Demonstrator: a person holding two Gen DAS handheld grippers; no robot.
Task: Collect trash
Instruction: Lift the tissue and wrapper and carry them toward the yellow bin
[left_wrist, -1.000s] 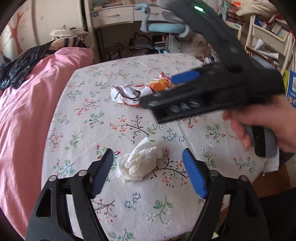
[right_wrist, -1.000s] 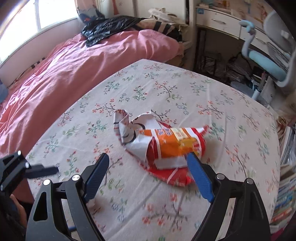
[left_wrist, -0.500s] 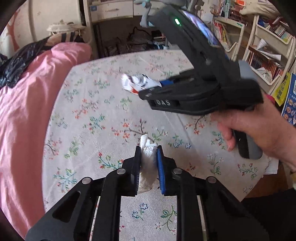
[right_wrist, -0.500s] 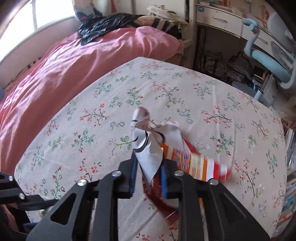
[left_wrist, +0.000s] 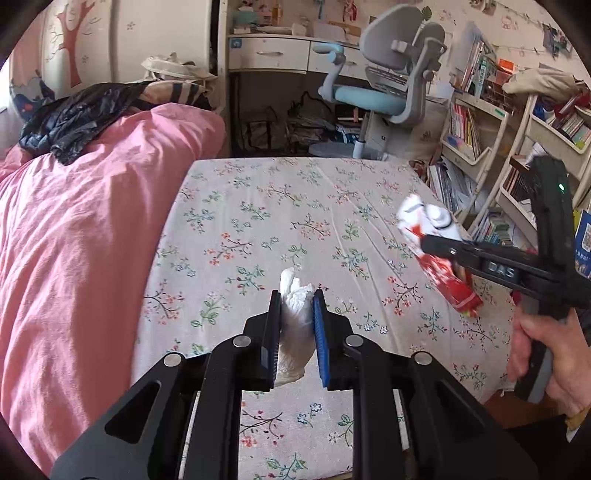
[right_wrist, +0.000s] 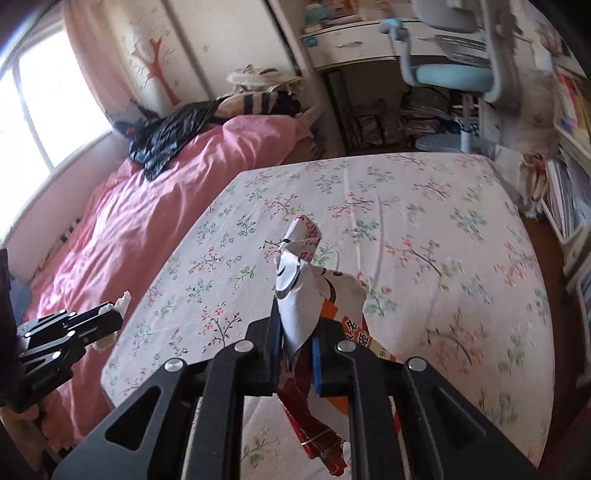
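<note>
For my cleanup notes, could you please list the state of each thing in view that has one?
Left gripper: shut on the tissue.
Tissue: crumpled, pinched, off the table.
Right gripper: closing on the snack wrapper.
Snack wrapper: crumpled, hanging from the fingers.
Table: covered with floral cloth.

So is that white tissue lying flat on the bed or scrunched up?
Scrunched up. The white tissue is a crumpled wad, pinched between the left gripper's pads and lifted off the floral sheet.
</note>
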